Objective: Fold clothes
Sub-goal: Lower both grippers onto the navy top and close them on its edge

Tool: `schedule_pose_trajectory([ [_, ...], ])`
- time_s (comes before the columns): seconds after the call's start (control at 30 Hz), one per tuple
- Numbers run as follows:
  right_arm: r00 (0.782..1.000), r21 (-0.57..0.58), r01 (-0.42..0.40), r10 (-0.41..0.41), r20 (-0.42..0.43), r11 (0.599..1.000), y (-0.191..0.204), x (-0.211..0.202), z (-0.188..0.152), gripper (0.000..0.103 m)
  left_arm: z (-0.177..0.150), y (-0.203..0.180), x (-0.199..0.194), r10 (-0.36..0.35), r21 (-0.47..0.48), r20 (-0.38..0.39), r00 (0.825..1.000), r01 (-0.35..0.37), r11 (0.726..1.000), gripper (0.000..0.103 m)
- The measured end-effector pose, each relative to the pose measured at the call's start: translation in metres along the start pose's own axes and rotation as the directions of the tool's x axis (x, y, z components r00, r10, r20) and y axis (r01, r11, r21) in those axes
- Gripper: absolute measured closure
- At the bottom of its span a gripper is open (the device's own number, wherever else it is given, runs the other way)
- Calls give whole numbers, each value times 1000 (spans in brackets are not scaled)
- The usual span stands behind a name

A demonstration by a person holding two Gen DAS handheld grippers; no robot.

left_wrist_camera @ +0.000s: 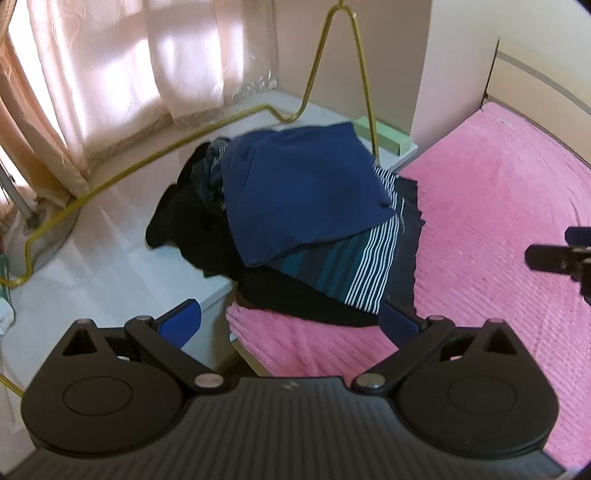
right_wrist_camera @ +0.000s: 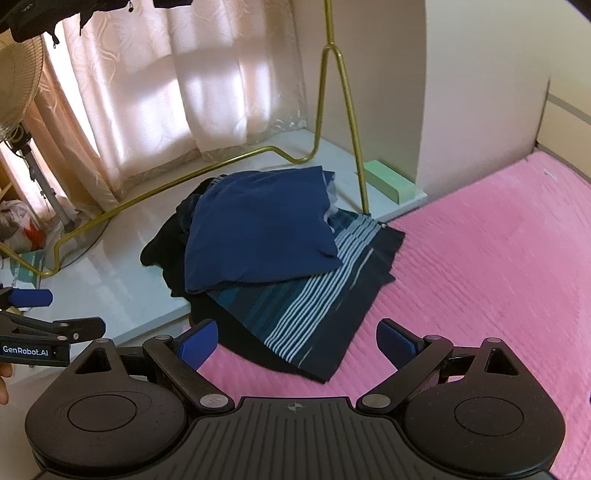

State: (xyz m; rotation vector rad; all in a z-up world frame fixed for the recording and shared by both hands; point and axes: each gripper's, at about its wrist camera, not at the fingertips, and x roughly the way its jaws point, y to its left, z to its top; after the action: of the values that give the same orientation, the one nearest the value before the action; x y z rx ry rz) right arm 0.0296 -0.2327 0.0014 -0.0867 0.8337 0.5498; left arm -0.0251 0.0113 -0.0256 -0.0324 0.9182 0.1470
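Both sets of jaws spread wide and empty. Left gripper poised above the near corner of the pink quilted bedspread, aimed at the heap. Right gripper held just beside it over the same corner, likewise holding nothing.

Task's clothes piled at the bed's corner, partly spilling past the edge toward the pale glossy floor: a plain navy-blue garment on top, loosely doubled over; under it a dark cloth with teal and white stripes; beneath and to the left, crumpled black fabric. Probably heaped there as the unsorted stock, close to the open stretch of bedspread that would serve as folding surface. Grippers kept apart and raised, seemingly ready to take the top navy piece by two points at once. No fold begun, judging by the jumble.

Thin gold metal rack frame rising behind the pile, peach curtains beyond, a pale green box by the wall.

Shown by the right wrist view alone: the striped cloth's full spread and its dark hem on the bedspread, a standing fan at far left, dark garments hanging from above, the left gripper seen from the side. Shown by the left wrist view alone: more of the black fabric drooping over the bed's edge, and the right gripper's tip at the far right margin.
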Motion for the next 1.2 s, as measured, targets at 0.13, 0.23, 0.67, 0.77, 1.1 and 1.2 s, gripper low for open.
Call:
schedule_pose_trajectory([
  [0.13,1000,-14,-18,18,3,1000,-2,29,11,8,13,12,37,-1,98,9,1000,0,995,2],
  [0.23,1000,-27,-11,11,-1,1000,-4,61,19,8,26,21,79,-11,171,25,1000,7,985,2],
  [0.67,998,-55,-11,8,-56,998,-33,258,53,8,100,90,291,-84,57,-100,991,90,994,5],
  [0.77,998,-70,-23,20,-54,997,-32,289,48,8,108,99,317,-127,47,-118,985,134,990,10],
  [1.1,1000,-65,12,-13,-7,998,-32,330,44,8,121,99,333,-281,86,-150,948,296,951,57],
  [1.2,1000,-99,13,-15,-11,995,-26,342,51,9,128,97,324,-267,115,-135,954,282,952,87],
])
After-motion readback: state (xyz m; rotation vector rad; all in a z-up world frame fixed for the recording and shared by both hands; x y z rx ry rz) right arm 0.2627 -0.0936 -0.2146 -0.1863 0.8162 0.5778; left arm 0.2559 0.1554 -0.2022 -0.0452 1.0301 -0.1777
